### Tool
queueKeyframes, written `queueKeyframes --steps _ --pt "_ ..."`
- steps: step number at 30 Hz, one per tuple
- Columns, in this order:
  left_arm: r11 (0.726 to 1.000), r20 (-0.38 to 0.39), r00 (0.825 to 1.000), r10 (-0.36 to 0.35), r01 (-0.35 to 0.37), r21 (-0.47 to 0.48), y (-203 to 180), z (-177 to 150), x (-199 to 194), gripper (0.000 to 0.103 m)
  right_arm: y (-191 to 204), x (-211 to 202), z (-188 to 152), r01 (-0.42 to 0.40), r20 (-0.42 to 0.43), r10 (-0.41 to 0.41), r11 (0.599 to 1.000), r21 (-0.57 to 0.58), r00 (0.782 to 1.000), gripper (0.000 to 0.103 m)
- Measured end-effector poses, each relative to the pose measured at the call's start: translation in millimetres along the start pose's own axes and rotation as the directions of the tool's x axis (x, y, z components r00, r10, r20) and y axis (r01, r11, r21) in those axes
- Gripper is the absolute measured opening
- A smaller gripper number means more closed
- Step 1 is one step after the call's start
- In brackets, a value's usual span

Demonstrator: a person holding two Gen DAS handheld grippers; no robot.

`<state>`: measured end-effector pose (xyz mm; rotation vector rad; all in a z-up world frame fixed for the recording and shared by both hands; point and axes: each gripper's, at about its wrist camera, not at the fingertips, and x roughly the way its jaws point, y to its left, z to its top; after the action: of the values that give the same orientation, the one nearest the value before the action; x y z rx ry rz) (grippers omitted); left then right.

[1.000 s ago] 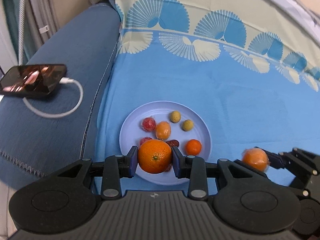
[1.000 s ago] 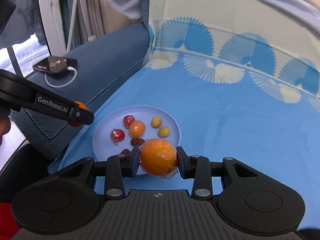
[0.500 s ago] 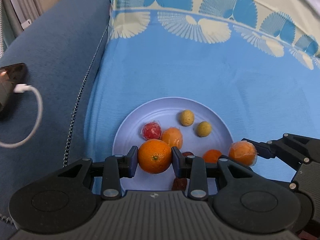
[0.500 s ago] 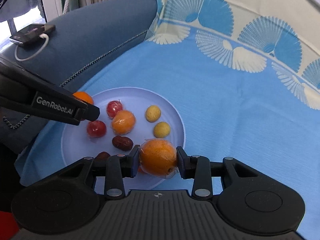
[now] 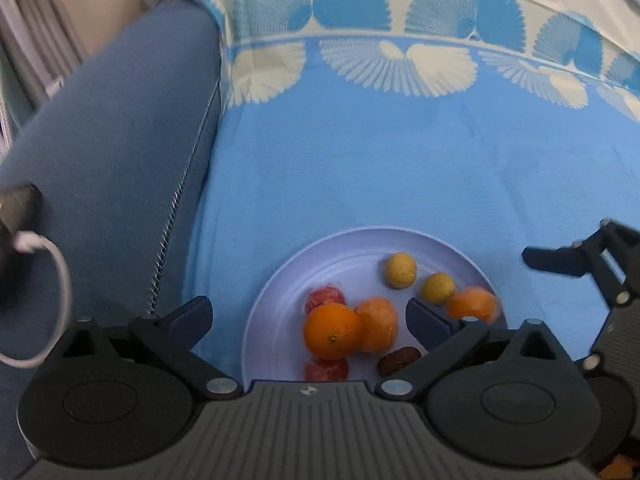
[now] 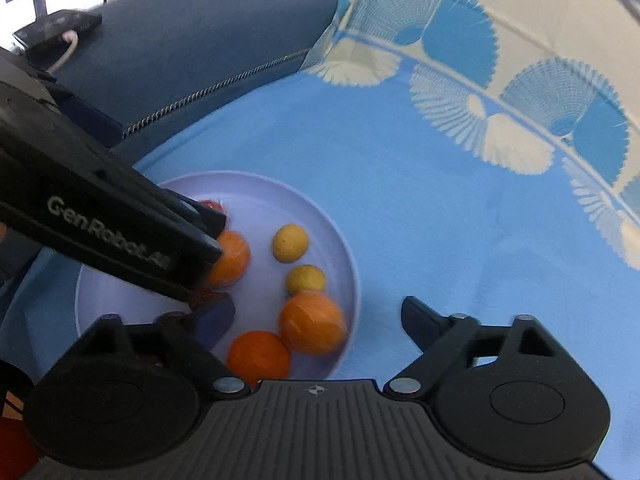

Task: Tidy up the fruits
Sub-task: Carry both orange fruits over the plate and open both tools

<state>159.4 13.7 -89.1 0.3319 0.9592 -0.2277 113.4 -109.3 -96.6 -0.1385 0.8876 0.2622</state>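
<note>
A pale lilac plate (image 5: 276, 284) (image 6: 344, 248) lies on the blue cloth with several small fruits. My left gripper (image 5: 308, 316) hangs just over it, its jaws opening wide. A bare orange (image 5: 332, 332) rests on the plate between them, touching neither pad, beside a wrapped orange fruit (image 5: 378, 328). My right gripper (image 6: 318, 316) is over the plate's near right edge, jaws also opening. A wrapped orange (image 6: 312, 324) (image 5: 474, 304) lies blurred on the plate between its fingers, free of both. Two yellow fruits (image 6: 290, 242), red ones (image 5: 324, 298) and a brown date (image 5: 400, 360) share the plate.
A dark blue sofa arm (image 5: 112, 168) borders the cloth on the left, with a phone (image 6: 60, 26) and white cable (image 5: 60, 280) on it. The left gripper's body (image 6: 100, 224) crosses the plate's left side in the right wrist view. Patterned cloth (image 5: 400, 160) stretches beyond the plate.
Both grippers came down to the plate and opened. Each let go of the orange it was holding, and both oranges now lie on the plate.
</note>
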Motion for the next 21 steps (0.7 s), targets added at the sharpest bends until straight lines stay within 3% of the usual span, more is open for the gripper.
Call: queueKeyframes --steps 6,12,21 --pt "0.998 -0.068 0.997 -0.033 0.029 -0.049 6.3 -18.9 -29.2 0.103 -1.7 -49.4 -18.8 0.002 -0.02 0.0 0.997 0.083 1.0 0.102" --pt "0.995 -0.041 0.999 -0.029 0.025 -0.094 10.1 -47.8 -77.8 0.103 2.2 -103.4 -49.6 -0.006 -0.047 0.017 0.972 0.233 0.999 0.102" --pt "0.994 0.027 1.0 0.013 -0.01 -0.105 6.4 -75.3 -132.2 0.103 17.0 -169.1 -72.8 0.051 0.078 -0.076 0.958 0.282 0.994 0.102"
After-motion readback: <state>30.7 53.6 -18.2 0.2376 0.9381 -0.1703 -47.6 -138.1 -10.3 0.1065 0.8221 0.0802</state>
